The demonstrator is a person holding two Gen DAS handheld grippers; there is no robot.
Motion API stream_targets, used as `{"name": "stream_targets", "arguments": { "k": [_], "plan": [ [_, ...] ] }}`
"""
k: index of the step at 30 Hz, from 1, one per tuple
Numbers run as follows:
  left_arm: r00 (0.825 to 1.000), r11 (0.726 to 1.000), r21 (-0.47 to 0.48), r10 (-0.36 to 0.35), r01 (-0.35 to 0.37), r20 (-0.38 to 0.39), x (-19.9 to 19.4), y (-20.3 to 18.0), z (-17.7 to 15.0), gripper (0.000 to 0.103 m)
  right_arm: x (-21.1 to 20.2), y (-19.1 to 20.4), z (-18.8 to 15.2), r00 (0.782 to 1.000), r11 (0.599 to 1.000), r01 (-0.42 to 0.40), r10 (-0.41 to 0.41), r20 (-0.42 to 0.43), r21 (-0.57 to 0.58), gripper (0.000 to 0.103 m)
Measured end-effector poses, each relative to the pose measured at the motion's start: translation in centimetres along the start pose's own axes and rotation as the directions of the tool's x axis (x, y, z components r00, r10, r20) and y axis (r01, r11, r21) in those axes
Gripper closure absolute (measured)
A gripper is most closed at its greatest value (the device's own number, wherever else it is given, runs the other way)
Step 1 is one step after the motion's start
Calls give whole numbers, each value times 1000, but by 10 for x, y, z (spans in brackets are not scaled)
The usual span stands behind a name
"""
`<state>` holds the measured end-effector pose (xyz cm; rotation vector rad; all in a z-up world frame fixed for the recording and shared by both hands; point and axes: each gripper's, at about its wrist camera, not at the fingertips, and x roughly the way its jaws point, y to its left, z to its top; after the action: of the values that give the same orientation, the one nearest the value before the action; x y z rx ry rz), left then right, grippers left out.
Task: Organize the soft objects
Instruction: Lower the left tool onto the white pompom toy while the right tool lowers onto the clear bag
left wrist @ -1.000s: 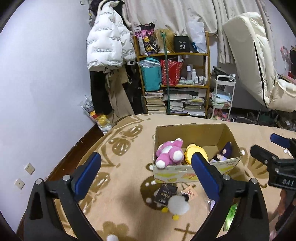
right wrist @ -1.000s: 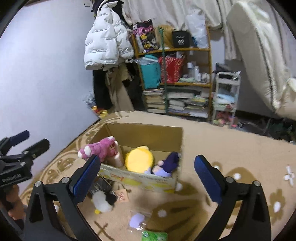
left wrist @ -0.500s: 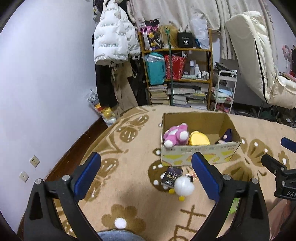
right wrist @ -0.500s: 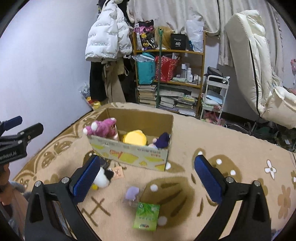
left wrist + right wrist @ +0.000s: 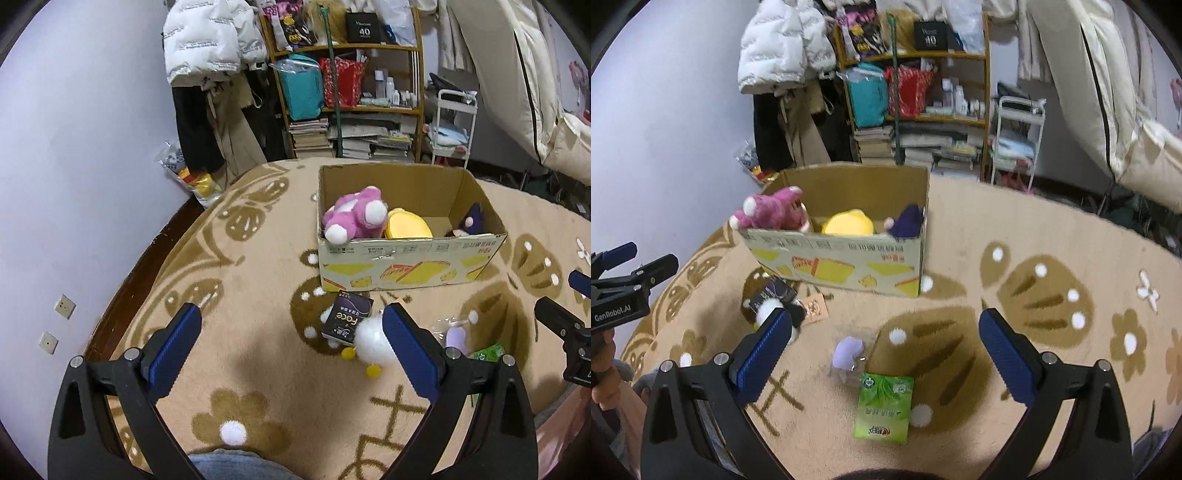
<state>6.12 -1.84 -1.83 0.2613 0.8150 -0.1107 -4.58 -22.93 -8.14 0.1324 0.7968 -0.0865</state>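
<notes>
Both grippers hang wide open over the rug, left gripper (image 5: 291, 347) and right gripper (image 5: 884, 350) holding nothing; pink plush (image 5: 352, 219), yellow plush (image 5: 406, 229) and purple plush (image 5: 471, 221) sit inside the cardboard box (image 5: 406, 266), white plush (image 5: 371, 345) lies just before it

You're in a lived-in home room: patterned beige carpet (image 5: 258, 266), a wooden shelf (image 5: 369, 48) crammed with books and bags, a white puffer jacket (image 5: 207, 40) hung on the wall, and a cream recliner (image 5: 1108, 92) at right.
</notes>
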Motion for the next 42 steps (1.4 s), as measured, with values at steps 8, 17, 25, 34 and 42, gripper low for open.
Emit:
{"name": "stream_targets", "arguments": {
  "k": [8, 17, 25, 34, 42],
  "plan": [
    [996, 1000, 16, -22, 24, -81, 34, -7, 11, 5, 32, -6, 6, 998, 997, -47, 50, -44, 65, 0],
    [983, 996, 32, -80, 86, -165, 66, -19, 7, 5, 70, 0, 6, 988, 994, -68, 78, -135, 80, 0],
    [977, 992, 80, -75, 93, -200, 80, -34, 1, 5, 94, -3, 3, 974, 992, -72, 93, -208, 105, 0],
    [960, 984, 117, -101, 135, -262, 97, -52, -5, 6, 121, -6, -3, 944, 984, -104, 144, -296, 147, 18],
    [941, 974, 167, -93, 154, -325, 115, -73, -17, 6, 137, -11, -15, 915, 969, -138, 205, -347, 207, 21]
  ]
}}
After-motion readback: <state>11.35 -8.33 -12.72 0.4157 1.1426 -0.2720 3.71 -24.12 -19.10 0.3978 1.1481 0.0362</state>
